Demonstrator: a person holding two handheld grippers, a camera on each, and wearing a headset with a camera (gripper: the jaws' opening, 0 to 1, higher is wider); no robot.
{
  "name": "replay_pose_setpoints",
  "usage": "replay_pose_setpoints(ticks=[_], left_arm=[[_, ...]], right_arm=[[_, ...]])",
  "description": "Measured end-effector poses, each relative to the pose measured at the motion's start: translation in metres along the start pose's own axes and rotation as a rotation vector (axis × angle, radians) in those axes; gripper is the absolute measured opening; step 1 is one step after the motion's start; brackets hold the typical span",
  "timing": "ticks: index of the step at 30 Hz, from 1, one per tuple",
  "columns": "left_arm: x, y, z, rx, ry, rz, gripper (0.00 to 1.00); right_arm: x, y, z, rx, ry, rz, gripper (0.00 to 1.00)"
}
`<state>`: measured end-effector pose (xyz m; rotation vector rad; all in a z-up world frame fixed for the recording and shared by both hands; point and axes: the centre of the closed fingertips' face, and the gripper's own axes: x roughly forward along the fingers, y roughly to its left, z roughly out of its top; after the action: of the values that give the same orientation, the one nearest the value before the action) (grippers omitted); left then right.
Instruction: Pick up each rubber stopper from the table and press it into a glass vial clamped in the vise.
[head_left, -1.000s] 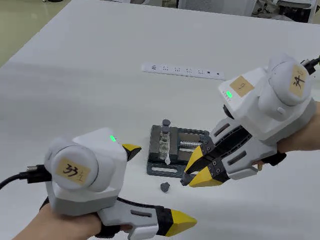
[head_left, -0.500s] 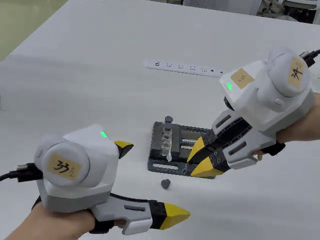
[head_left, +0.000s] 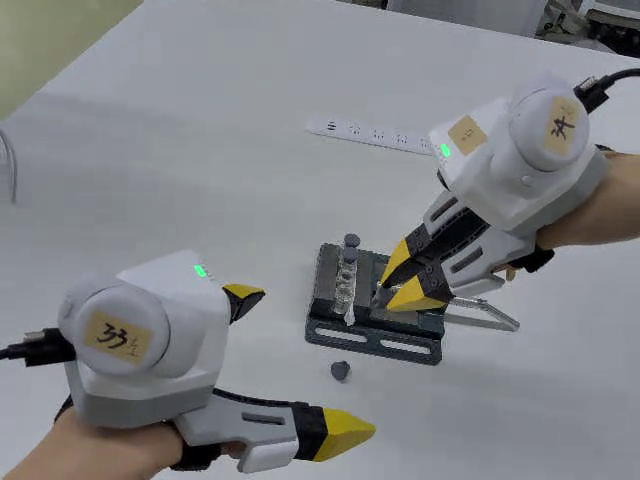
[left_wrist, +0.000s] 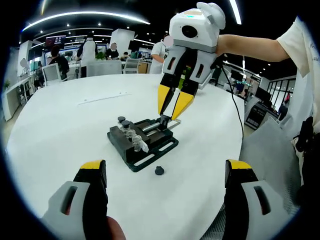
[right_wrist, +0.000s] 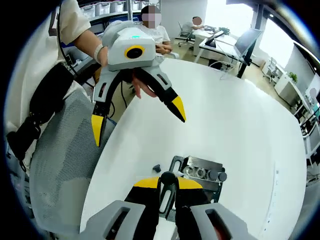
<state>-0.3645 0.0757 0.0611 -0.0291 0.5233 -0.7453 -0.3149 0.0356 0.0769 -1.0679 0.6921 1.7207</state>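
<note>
Two claws differ: lower left, the left gripper gapes empty; below the vise one rubber stopper lies loose on the table; right of centre, the right gripper, clenched on a second stopper, has swung over the vise, seemingly to press it in.
</note>
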Motion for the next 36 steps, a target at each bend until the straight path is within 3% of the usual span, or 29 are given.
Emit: replay_pose_setpoints(ticks=[9,12,14,23,24,29,36], left_arm=[[-0.001,0.006,-0.002,0.001,0.012,0.007,0.99],[0.000,0.007,-0.003,0.000,0.026,0.004,0.99],[0.000,0.008,-0.004,0.003,0.030,0.006,0.99],[-0.002,0.010,-0.006,-0.017,0.031,0.015,0.99],[-0.003,0.010,-0.007,-0.020,0.031,0.016,0.98],[-0.005,0.013,-0.009,-0.032,0.029,0.025,0.98],[-0.005,0.014,-0.010,-0.043,0.026,0.022,0.97]], right_arm=[[0.007,-0.024,-0.006,-0.122,0.101,-0.012,0.05],[0.009,-0.035,-0.009,-0.190,0.145,-0.048,0.05],[0.013,-0.036,-0.012,-0.200,0.163,-0.035,0.05],[0.026,-0.049,-0.012,-0.290,0.197,-0.019,0.05],[0.028,-0.052,-0.011,-0.326,0.205,-0.030,0.05],[0.033,-0.049,-0.011,-0.399,0.232,-0.007,0.05],[0.037,-0.050,-0.013,-0.408,0.244,0.008,0.05]])
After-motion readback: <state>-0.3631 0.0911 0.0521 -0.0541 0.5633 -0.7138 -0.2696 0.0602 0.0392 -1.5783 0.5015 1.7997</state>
